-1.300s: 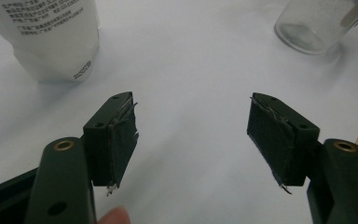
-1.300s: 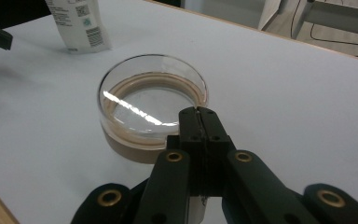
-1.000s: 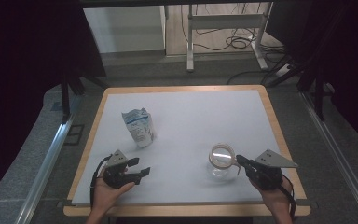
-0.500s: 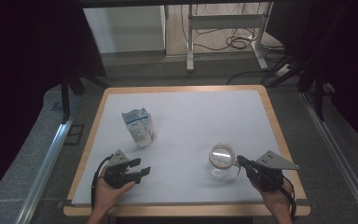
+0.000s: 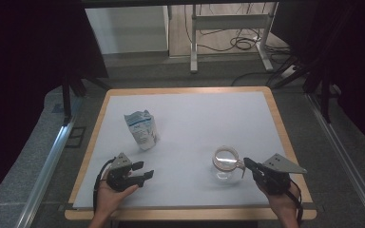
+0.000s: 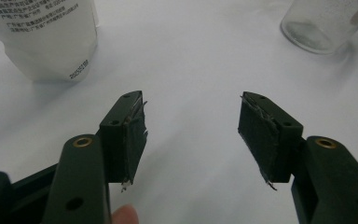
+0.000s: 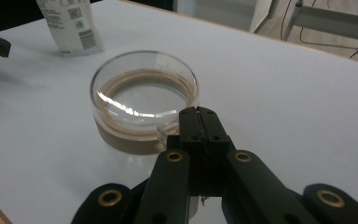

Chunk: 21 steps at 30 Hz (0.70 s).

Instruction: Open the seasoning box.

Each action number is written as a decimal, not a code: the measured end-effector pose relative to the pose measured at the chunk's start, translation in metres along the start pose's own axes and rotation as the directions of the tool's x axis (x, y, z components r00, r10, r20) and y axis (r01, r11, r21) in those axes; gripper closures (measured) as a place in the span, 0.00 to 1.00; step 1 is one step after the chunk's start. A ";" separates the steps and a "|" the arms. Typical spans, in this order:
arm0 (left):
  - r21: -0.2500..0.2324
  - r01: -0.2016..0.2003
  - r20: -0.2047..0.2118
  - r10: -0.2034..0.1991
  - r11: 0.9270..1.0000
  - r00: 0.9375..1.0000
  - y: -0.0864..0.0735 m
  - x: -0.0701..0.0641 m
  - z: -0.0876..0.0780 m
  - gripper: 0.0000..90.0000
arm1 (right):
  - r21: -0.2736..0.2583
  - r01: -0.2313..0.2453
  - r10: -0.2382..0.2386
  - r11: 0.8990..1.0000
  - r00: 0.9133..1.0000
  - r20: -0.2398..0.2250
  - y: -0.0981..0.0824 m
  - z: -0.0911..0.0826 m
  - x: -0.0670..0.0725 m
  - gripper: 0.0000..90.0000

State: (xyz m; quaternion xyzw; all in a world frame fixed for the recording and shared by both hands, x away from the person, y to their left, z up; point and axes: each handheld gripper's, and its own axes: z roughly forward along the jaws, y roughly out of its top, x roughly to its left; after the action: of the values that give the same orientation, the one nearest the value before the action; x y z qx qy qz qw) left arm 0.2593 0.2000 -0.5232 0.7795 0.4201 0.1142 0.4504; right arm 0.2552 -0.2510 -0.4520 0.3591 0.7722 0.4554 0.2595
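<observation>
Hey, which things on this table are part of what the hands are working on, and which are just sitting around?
In the job:
- glass jar, its rim pinched by the shut right tool
- white pouch, standing ahead of the open, empty left tool

Lying about:
- cables and a metal stand on the floor beyond the table

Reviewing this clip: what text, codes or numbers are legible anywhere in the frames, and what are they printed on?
"20250308", roughly as it reads: a number printed sideways low on the white pouch, in the left gripper view; the digits are soft, so it is not certain.
Small lines of print above it on the same pouch: too small to read.
QR code and barcode on the pouch, in the right gripper view: visible, not readable.
Glass jar: no text visible.
</observation>
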 end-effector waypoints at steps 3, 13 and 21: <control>0.000 -0.002 0.000 0.002 1.000 1.000 0.000 -0.001 0.000 0.46 | 0.008 0.007 -0.007 1.000 1.000 0.000 0.001 0.003 0.002 1.00; 0.001 -0.002 0.001 0.002 1.000 1.000 -0.001 -0.001 0.000 0.46 | 0.006 0.000 0.000 1.000 1.000 0.004 -0.001 0.002 0.001 1.00; -0.002 -0.003 -0.001 0.003 1.000 1.000 -0.001 -0.001 0.000 0.46 | 0.022 0.010 -0.010 1.000 1.000 0.017 -0.004 0.003 0.002 1.00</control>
State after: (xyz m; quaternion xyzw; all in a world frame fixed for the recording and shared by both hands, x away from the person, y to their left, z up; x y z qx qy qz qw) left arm 0.2584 0.1997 -0.5235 0.7794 0.4192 0.1157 0.4509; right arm 0.2555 -0.2490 -0.4570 0.3620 0.7767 0.4425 0.2645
